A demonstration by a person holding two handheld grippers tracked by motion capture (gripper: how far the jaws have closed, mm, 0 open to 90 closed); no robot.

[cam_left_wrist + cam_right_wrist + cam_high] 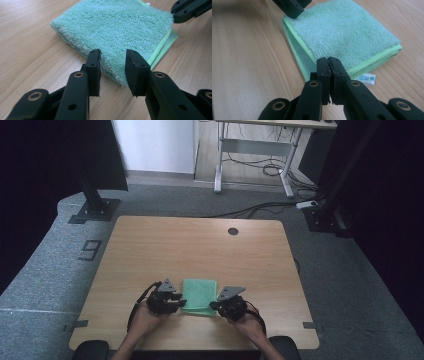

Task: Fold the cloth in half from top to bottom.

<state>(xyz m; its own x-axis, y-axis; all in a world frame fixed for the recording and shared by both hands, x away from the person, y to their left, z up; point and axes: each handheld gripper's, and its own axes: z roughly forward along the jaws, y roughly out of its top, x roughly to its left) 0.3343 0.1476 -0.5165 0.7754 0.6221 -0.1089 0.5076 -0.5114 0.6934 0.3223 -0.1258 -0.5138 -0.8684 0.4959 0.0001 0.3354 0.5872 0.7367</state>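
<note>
Tabletop: a light wood-grain tabletop (200, 245) with a round dark hole (233, 231) near its far edge.
Towel: a folded mint-green terry towel (200, 296) lies flat near the tabletop's near edge, between the two tools. It is folded into a thick square; its brighter green hemmed edges (372, 61) are stacked on the side facing the right tool.
Label: a small white care tag (367, 78) with blue print sticks out from under the towel's corner, close to the right tool's tips.
Left tool: the left tool (113, 71) sits low at the towel's left edge, its two black jaws parted with a clear gap. The towel's fluffy folded edge shows through that gap; whether the pads touch the fabric I cannot tell.
Right tool: the right tool (329, 75) is at the towel's right corner, jaws pressed together, ridged pads meeting. Whether any fabric is pinched between them I cannot tell.
Hands: the person's left hand (145, 317) and right hand (247, 322) hold the tools from the near side.
Surroundings: grey carpet (350, 285) around the tabletop, a white-legged desk (255, 150) and cables beyond.
</note>
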